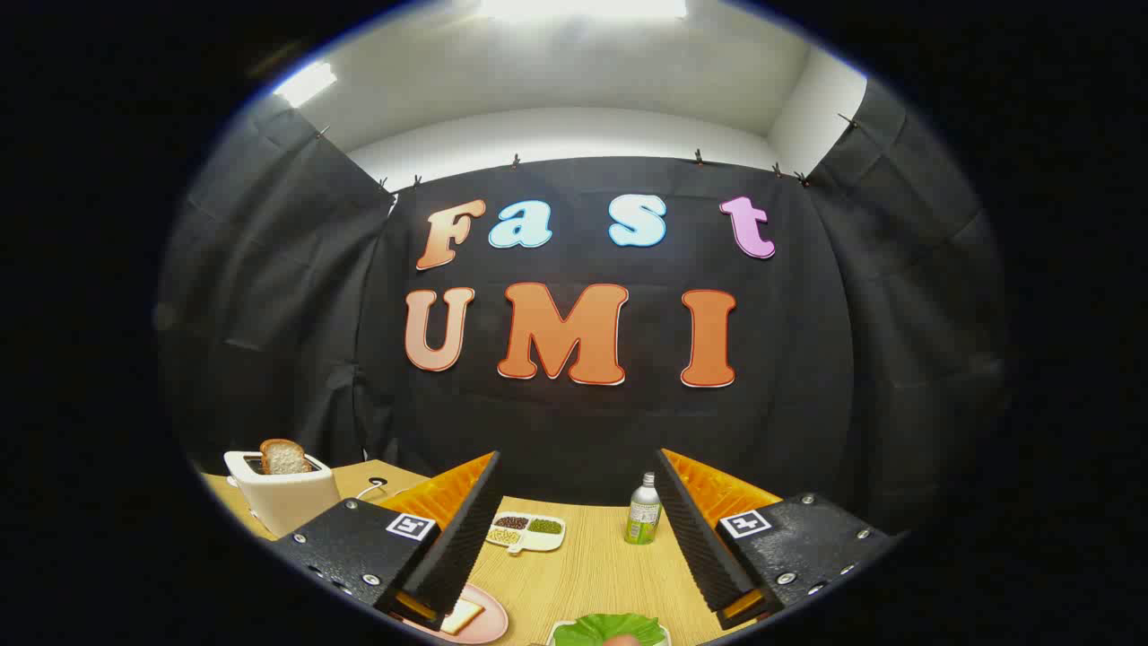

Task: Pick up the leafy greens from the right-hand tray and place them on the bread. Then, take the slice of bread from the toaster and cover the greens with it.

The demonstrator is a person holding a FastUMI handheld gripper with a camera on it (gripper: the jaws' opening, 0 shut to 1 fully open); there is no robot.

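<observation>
Jaws spread wide and empty above the table (592,574), the gripper (574,538) gripping nothing. Far left, a toaster (282,493) holds a bread slice (284,457). Under the left jaw, bread (464,615) sits on a pink plate (493,625). Between the jaws lie the leafy greens (610,628); beyond stand a sectioned dish (526,531) and a bottle (643,511), label unreadable.

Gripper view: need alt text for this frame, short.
The tool hangs open above a light wooden table, holding nothing, with green leafy greens on a white tray between its fingers. A pink plate with a bread slice sits by the left finger; a white toaster holding brown bread stands farther left.
</observation>
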